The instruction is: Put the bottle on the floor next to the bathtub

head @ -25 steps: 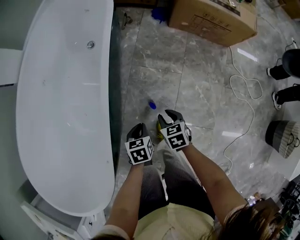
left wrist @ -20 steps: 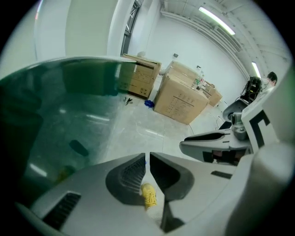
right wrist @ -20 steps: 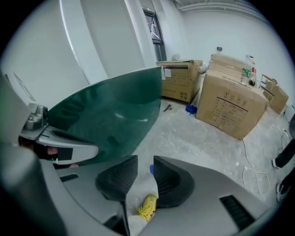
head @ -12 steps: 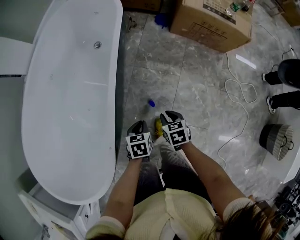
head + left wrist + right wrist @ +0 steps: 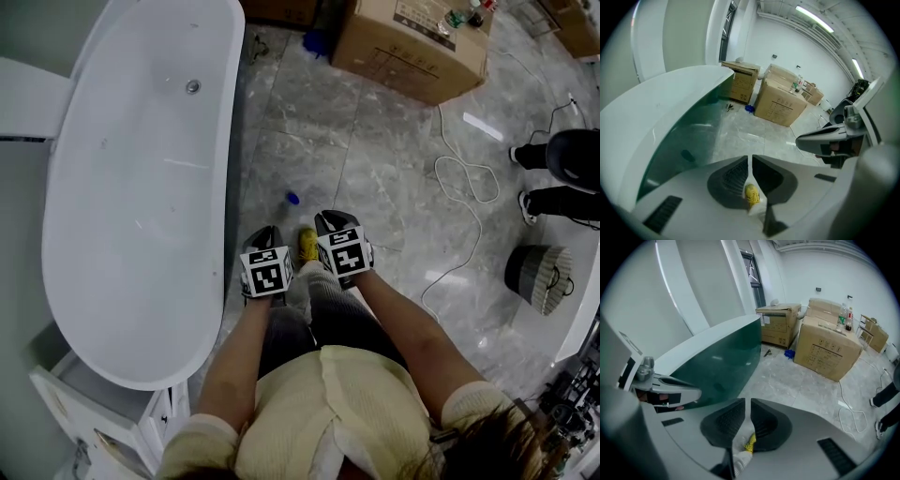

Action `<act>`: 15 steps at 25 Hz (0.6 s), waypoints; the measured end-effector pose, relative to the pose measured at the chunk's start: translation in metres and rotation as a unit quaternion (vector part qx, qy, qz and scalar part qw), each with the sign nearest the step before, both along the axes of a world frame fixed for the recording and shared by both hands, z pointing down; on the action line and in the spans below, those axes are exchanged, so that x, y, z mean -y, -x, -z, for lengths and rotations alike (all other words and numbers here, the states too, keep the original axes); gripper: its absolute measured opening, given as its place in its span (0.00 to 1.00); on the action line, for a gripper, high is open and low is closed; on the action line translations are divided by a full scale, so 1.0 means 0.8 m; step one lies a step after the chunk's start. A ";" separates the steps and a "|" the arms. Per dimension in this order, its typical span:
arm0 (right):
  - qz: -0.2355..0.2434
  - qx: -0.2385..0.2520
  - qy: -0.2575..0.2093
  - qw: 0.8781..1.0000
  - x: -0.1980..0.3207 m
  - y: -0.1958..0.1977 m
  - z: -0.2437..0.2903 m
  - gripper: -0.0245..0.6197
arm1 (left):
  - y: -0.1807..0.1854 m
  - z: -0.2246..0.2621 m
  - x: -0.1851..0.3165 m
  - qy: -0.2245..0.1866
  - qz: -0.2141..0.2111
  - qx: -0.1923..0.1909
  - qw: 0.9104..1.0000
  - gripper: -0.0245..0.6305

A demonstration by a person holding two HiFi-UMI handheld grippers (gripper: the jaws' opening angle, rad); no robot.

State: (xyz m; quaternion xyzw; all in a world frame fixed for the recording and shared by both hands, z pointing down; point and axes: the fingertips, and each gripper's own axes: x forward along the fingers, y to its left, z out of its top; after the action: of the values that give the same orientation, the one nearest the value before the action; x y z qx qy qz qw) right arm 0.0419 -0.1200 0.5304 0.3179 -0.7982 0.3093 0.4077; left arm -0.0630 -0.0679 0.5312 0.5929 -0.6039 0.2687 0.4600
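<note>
Blue-capped bottle [image 5: 292, 198] upright on marble floor [image 5: 375, 169], just beside bathtub [image 5: 141, 187]; placement judged complete. Left gripper [image 5: 267, 232] fingers narrow, empty. Right gripper [image 5: 334, 221] fingers just closed to narrow slit, nothing between. Both clear of bottle, avoiding knock-over.

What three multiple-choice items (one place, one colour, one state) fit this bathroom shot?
1. The blue-capped bottle stands: A on the floor beside the bathtub; B inside it; C in the basket.
2. The shoe nearest the left gripper is: A red; B yellow; C green.
3. The left gripper is: A clamped on the bottle; B shut and empty; C wide open.
Key: A, the head view shows it upright by the tub wall; B, it shows yellow in two views; B, its own view shows the jaws together with nothing between them.
</note>
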 end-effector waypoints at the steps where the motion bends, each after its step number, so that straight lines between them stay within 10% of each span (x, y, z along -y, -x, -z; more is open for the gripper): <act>1: 0.001 0.000 0.000 1.000 -0.001 0.000 0.004 0.12 | -0.001 0.003 -0.001 0.000 -0.003 0.001 1.000 0.16; 15: 0.020 0.013 -0.012 1.000 -0.009 0.002 0.057 0.09 | 0.011 0.044 -0.012 -0.012 -0.013 0.014 1.000 0.16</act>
State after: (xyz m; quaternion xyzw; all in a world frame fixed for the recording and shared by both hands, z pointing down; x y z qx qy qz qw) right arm 0.0401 -0.1130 0.4846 0.3032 -0.8133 0.2954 0.3991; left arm -0.0716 -0.0581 0.4958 0.6026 -0.6056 0.2758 0.4405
